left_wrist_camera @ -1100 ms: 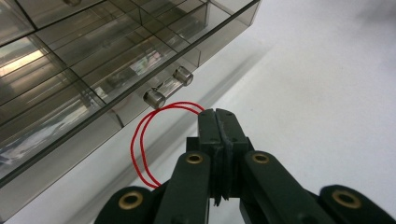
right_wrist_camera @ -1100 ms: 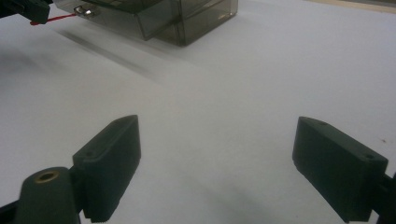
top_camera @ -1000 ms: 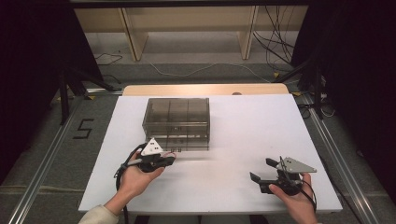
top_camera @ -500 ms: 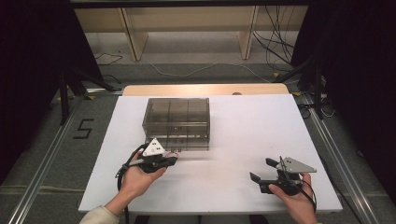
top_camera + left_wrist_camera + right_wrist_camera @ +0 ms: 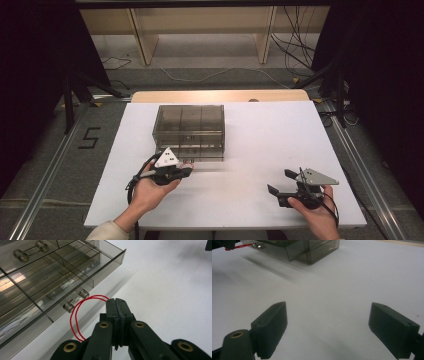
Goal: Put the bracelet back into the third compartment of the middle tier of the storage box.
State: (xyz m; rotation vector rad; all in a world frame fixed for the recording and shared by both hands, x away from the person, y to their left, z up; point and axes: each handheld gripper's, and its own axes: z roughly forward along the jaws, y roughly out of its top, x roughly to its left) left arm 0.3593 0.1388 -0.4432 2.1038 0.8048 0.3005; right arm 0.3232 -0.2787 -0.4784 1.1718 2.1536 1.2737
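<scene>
**Red loop pinched at the drawer handle**

While I watch from the high view, my left tool (image 5: pixel 186 171) sits just in front of the smoky transparent drawer cabinet (image 5: pixel 189 131) on the white table (image 5: pixel 260 145). Its jaws are pressed together on a loop of thin red string (image 5: pixel 79 315), which the left gripper view shows clearly. That string runs through the small metal handle (image 5: pixel 76 300) on the front of the lowest drawer (image 5: pixel 50 300), and this drawer stands a little way out from the cabinet's face. The loop arcs from the handle back toward the jaw tips and down beside the tool's body.

My right tool (image 5: pixel 281 182) rests near the front right part of the table, well apart from the cabinet. Its jaws stand wide with bare white surface between them. From the right gripper view, the cabinet's corner and the red string appear far off at the top left.
</scene>
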